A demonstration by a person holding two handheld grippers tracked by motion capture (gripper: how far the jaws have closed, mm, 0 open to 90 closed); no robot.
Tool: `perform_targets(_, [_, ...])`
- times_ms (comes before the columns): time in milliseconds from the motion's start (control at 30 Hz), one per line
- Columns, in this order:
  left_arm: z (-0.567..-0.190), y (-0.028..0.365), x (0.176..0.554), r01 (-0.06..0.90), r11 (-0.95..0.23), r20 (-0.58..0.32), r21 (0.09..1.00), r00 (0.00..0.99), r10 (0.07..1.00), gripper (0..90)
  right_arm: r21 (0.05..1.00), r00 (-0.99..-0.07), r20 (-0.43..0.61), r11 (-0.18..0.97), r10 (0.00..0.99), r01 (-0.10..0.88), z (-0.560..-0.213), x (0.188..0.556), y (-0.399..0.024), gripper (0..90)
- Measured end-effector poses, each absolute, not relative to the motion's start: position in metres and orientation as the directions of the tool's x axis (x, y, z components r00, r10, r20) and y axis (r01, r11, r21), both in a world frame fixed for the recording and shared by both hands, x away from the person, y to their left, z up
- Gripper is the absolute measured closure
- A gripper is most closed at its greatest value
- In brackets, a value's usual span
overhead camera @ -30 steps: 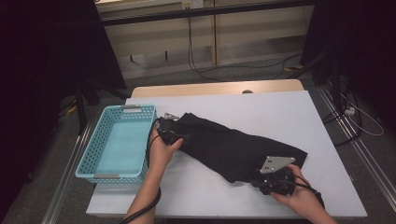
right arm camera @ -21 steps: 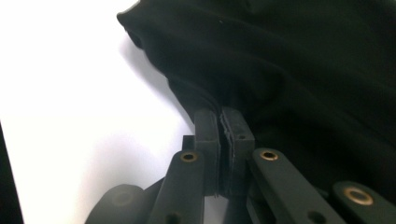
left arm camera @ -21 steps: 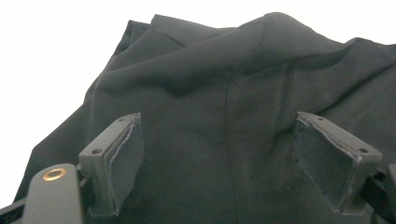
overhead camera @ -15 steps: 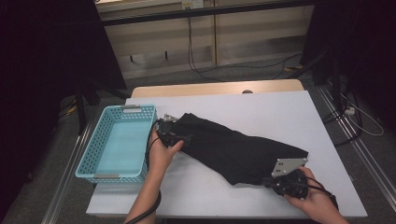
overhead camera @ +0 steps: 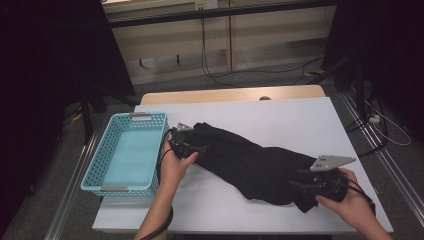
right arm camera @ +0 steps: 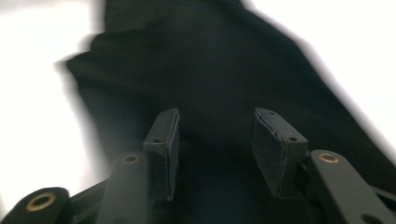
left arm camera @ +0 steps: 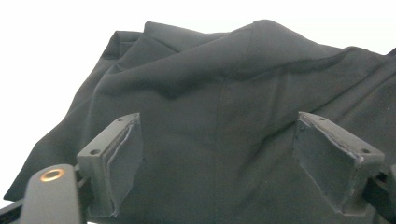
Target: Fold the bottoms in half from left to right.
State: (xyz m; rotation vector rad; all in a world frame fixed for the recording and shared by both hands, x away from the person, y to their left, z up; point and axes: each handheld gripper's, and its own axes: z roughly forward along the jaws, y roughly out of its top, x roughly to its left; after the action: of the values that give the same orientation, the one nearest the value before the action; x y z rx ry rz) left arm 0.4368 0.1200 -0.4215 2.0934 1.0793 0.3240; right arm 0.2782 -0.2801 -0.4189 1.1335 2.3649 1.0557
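Well, from the high view a black garment lies stretched slantwise across the white tabletop, just beside a light blue basket at the left edge. The left hand-held gripper sits at the garment's end nearest the basket; the right hand-held gripper sits at the far lower end, near the front edge.

Along the left gripper view, the black garment humps up in folds, and the left hand-held gripper has its jaws spread wide, with cloth lying between them but not pinched.

Along the right gripper view, blurred, the black garment lies ahead, and the right hand-held gripper has just been opening, jaws now apart over the cloth without pressing it.
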Motion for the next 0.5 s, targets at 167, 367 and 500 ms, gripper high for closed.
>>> perform_targets(167, [-0.419,0.12,0.437,0.588,-0.368,-0.11,0.72,0.62,0.776,17.1,0.685,-0.524,-0.066,0.421,0.849,0.595,-0.427,0.309,-0.307,50.0])
perform_targets(367, [-0.419,0.122,0.436,0.585,-0.37,-0.101,0.722,0.618,0.779,17.0,0.656,-0.448,-0.068,0.379,0.891,0.653,-0.44,0.332,-0.325,40.4])
perform_targets(500, [-0.418,0.123,0.436,0.586,-0.371,-0.109,0.721,0.623,0.774,16.7,0.638,-0.411,-0.044,0.343,0.91,0.689,-0.446,0.333,-0.331,36.5])
